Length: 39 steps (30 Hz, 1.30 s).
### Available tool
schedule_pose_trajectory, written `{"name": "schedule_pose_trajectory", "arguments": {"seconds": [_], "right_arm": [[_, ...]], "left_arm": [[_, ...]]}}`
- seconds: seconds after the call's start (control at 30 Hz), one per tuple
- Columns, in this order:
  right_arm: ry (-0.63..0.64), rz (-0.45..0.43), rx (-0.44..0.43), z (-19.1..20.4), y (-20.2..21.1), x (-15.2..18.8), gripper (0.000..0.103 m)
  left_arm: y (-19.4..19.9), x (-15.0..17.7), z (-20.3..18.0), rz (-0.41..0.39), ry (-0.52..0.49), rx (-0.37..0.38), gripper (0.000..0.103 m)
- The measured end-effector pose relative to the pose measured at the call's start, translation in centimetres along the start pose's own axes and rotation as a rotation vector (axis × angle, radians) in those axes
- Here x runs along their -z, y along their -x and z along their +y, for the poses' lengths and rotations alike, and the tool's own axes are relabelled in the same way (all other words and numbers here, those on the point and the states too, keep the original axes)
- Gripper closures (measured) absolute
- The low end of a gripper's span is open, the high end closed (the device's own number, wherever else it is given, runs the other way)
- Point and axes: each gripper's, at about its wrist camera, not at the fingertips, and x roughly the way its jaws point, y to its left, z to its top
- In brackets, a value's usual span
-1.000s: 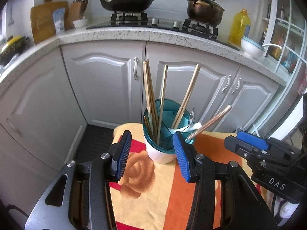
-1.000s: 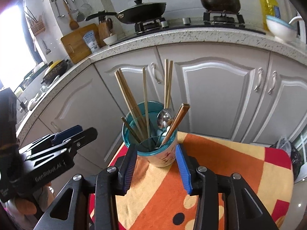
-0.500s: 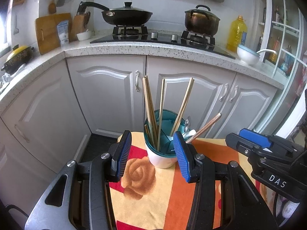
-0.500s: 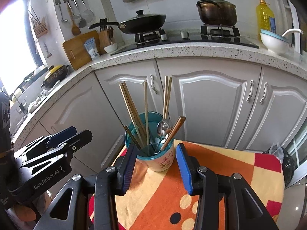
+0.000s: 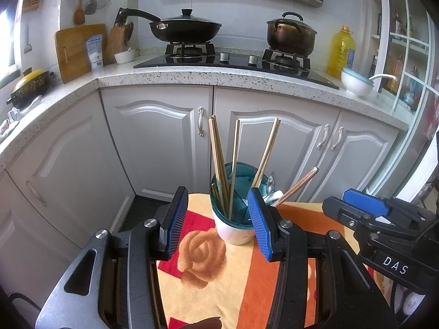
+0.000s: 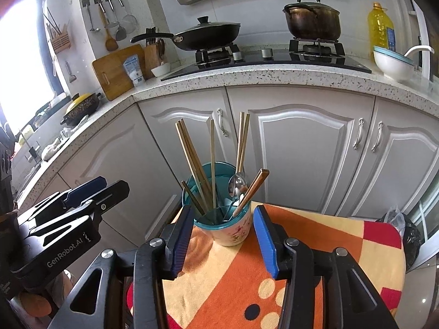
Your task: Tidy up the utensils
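A white cup with a teal insert (image 5: 233, 231) (image 6: 229, 234) stands on a small table covered by an orange, yellow and red cloth (image 5: 219, 288) (image 6: 233, 274). Several wooden chopsticks (image 5: 218, 161) (image 6: 192, 159), a metal spoon (image 6: 237, 182) and a brown-handled utensil (image 5: 299, 185) stick out of it. My left gripper (image 5: 217, 194) (image 6: 90, 192) is open just short of the cup, with nothing between its blue pads. My right gripper (image 6: 223, 213) (image 5: 345, 208) is also open and empty, facing the cup from the other side.
Grey cabinet doors (image 5: 156, 142) close off the space behind the table. On the speckled counter (image 5: 192, 78) above them stand a wok (image 5: 186, 28), a pot (image 5: 290, 35), an oil bottle (image 5: 341, 52) and a white bowl (image 5: 356, 82). A black bag (image 6: 408, 233) sits right of the table.
Both grippers have drawn up and back a little from the cup, which now looks smaller and lower in each view. More of the stove and hood shows. Both stay open.
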Motion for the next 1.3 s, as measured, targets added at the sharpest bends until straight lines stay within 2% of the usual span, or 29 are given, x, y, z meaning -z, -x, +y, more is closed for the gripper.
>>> {"name": "schedule_pose_trajectory", "arguments": {"seconds": [0.37,1.3], "right_arm": [[0.003,0.005,0.000,0.06,-0.12,-0.06,0.056],[0.016,0.025,0.000,-0.02,-0.88,0.26,0.054]], "left_arm": [[0.20,0.02,-0.12,-0.007,-0.007,-0.009,0.059],[-0.29,0.32,-0.32,0.005,-0.010,-0.013,0.059]]}}
